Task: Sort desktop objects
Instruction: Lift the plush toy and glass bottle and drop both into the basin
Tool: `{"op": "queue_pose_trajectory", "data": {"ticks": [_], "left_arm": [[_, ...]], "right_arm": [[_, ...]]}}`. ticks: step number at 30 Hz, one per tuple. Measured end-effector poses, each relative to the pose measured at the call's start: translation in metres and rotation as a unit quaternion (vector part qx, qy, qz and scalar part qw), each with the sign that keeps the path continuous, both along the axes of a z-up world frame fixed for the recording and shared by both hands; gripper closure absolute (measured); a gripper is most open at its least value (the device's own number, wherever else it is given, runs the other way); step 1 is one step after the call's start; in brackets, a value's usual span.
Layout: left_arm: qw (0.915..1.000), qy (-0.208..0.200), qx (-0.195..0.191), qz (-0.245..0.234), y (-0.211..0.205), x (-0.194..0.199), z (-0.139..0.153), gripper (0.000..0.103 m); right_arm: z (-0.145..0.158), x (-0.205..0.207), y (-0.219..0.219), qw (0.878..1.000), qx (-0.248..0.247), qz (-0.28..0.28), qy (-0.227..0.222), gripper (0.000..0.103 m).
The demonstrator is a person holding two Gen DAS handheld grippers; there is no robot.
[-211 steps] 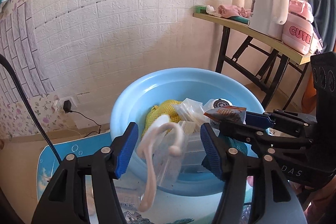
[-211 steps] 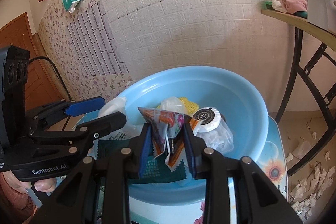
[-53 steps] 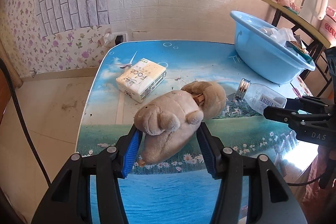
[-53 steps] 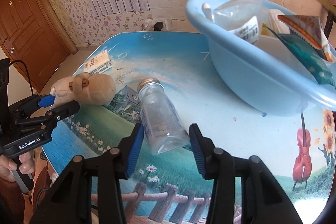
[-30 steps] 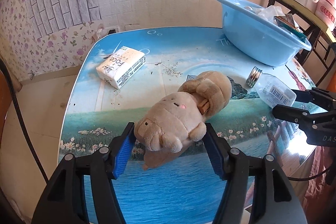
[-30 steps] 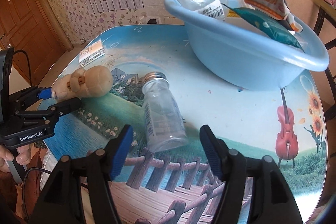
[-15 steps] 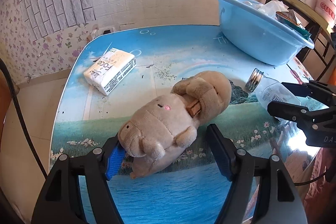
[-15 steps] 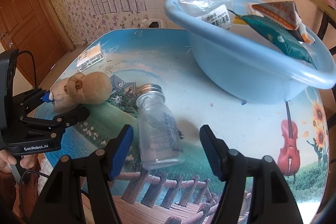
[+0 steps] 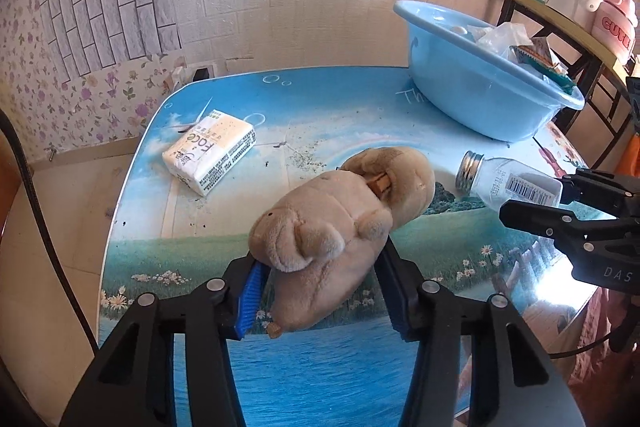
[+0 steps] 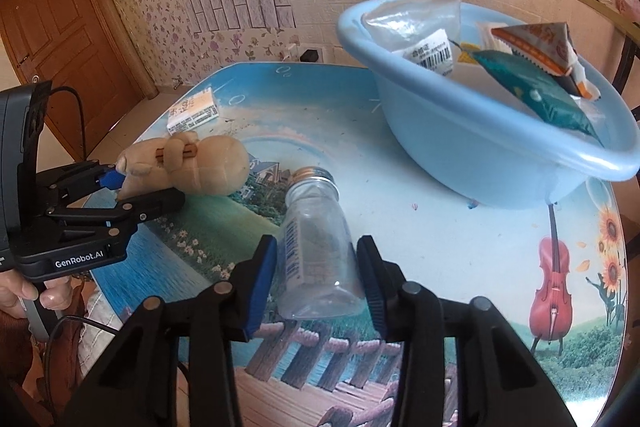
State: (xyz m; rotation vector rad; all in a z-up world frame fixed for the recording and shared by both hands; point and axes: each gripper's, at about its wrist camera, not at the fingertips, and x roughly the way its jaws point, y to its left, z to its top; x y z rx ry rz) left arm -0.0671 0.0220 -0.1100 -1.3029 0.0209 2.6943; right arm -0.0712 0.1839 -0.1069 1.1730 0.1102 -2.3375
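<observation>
A tan plush toy (image 9: 340,227) lies on the printed table, and my left gripper (image 9: 320,301) is shut on its rear end; the toy also shows in the right wrist view (image 10: 192,163). A clear bottle with a metal cap (image 10: 316,247) lies on its side between the fingers of my right gripper (image 10: 318,283), which are closed against its sides. The bottle shows in the left wrist view (image 9: 508,183). A blue basin (image 10: 460,119) at the back right holds snack packets and bags.
A white tissue pack (image 9: 210,157) lies at the table's back left. A side table (image 9: 560,15) with a white kettle and pink items stands behind the basin. A brown door (image 10: 60,39) is at far left. The table's front edge is near both grippers.
Both grippers have narrowed: the left closed onto the plush toy and the right closed onto the lying bottle. Seven seconds ago both were over the basin with other items.
</observation>
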Motion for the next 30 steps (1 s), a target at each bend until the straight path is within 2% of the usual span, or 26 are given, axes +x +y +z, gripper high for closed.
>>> {"op": "queue_pose_trajectory", "data": {"ticks": [6, 8, 21, 30], "left_arm": [[0.9994, 0.032, 0.014, 0.003, 0.000, 0.006, 0.027, 0.056], [0.9989, 0.043, 0.018, 0.003, 0.000, 0.009, 0.035, 0.062], [0.9980, 0.060, 0.019, -0.009, 0.010, 0.019, 0.051, 0.063], [0.9930, 0.111, 0.038, -0.015, 0.015, 0.018, 0.097, 0.063]], "right_arm": [[0.020, 0.010, 0.006, 0.999, -0.024, 0.007, 0.024, 0.064], [0.025, 0.013, 0.009, 0.999, -0.032, 0.008, 0.032, 0.064], [0.043, 0.016, 0.022, 0.996, -0.066, 0.005, 0.053, 0.064], [0.084, 0.022, 0.037, 0.989, -0.107, 0.004, 0.101, 0.064]]}}
